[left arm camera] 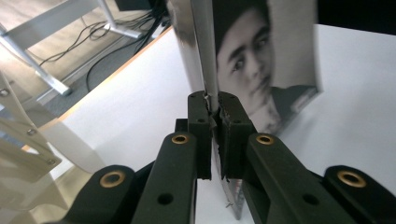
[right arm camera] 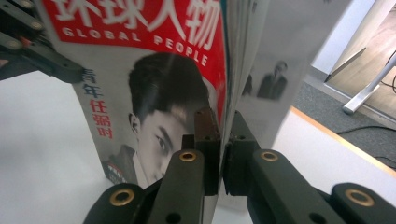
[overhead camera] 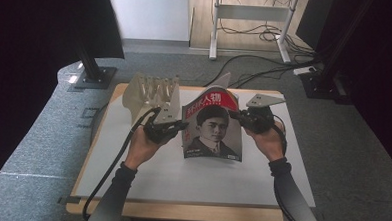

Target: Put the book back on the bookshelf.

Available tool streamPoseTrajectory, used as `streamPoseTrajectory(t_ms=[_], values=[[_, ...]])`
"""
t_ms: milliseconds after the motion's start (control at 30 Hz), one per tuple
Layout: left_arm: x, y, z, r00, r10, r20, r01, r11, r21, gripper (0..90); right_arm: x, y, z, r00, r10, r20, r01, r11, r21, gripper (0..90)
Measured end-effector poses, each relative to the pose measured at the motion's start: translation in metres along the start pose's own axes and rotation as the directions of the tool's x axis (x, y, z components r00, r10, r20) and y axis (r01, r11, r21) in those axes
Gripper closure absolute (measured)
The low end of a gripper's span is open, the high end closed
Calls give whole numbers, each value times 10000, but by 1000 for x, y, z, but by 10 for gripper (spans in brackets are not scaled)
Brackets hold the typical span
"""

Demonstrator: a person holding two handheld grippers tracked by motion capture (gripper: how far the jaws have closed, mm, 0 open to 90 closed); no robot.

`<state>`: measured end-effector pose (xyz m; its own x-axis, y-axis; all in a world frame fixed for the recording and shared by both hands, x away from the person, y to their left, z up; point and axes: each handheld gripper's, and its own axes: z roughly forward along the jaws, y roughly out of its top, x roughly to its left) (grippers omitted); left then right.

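Held upright above the middle of the white-topped, wood-edged counter (overhead camera: 146,173): a glossy magazine with a red masthead band and a black-and-white portrait cover (overhead camera: 212,127), cover facing the person's side, lower edge close over the surface, contact not discernible. Left gripper (overhead camera: 179,125), jaws clenched on the magazine's left edge, seen in the left gripper view (left arm camera: 215,105) pinching the thin page stack between both black pads. Right gripper (overhead camera: 242,116), jaws likewise clamped on the magazine's right edge, with the cover on one side and inner pages on the other in the right gripper view (right arm camera: 223,123). White lettering "GLOBAL PEOPLE" readable on the red band. Behind the left gripper, at the counter's far left corner, a pale translucent slotted plastic rack (overhead camera: 152,92), standing apart from the magazine. Grey carpet floor (overhead camera: 43,134) around the counter, dark cables (overhead camera: 266,68) lying beyond the far edge.
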<state>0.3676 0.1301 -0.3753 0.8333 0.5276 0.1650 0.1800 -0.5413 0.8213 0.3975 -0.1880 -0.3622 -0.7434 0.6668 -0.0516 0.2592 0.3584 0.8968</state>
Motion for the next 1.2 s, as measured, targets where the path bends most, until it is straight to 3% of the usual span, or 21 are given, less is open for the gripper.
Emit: streamPoseTrajectory(t_ms=[133,233,400,600,667,800,900,1200], values=[[-8,3,-1,9986,520,6,-520,9986,105,823,-5,-10,-6,9999,127,-101,-127,9999,47,847],[-10,9,2,9983,582,-80,-582,9983,5,780,-7,-14,-10,9996,204,-210,-206,9997,-90,847],[-6,21,8,9994,298,-149,-299,9995,-62,765,-5,-15,-12,9993,6,-364,-10,9999,-119,844],[3,22,18,9984,-390,399,391,9992,-27,763,-6,-17,-13,9989,18,-471,-25,9999,-137,841],[4,23,24,9976,-401,563,392,9991,173,763,-6,-17,-14,9988,5,-489,-11,9999,-123,841],[2,23,27,9994,-277,229,272,9994,214,840,-7,-18,-15,9987,-17,-511,14,10000,-64,829],[6,22,26,9979,-491,419,484,9987,174,865,-11,-20,-18,9989,199,-428,-203,9998,-89,752],[10,21,22,9958,-596,691,579,9980,262,868,-26,-45,-23,9940,864,664,-888,9955,340,469]])
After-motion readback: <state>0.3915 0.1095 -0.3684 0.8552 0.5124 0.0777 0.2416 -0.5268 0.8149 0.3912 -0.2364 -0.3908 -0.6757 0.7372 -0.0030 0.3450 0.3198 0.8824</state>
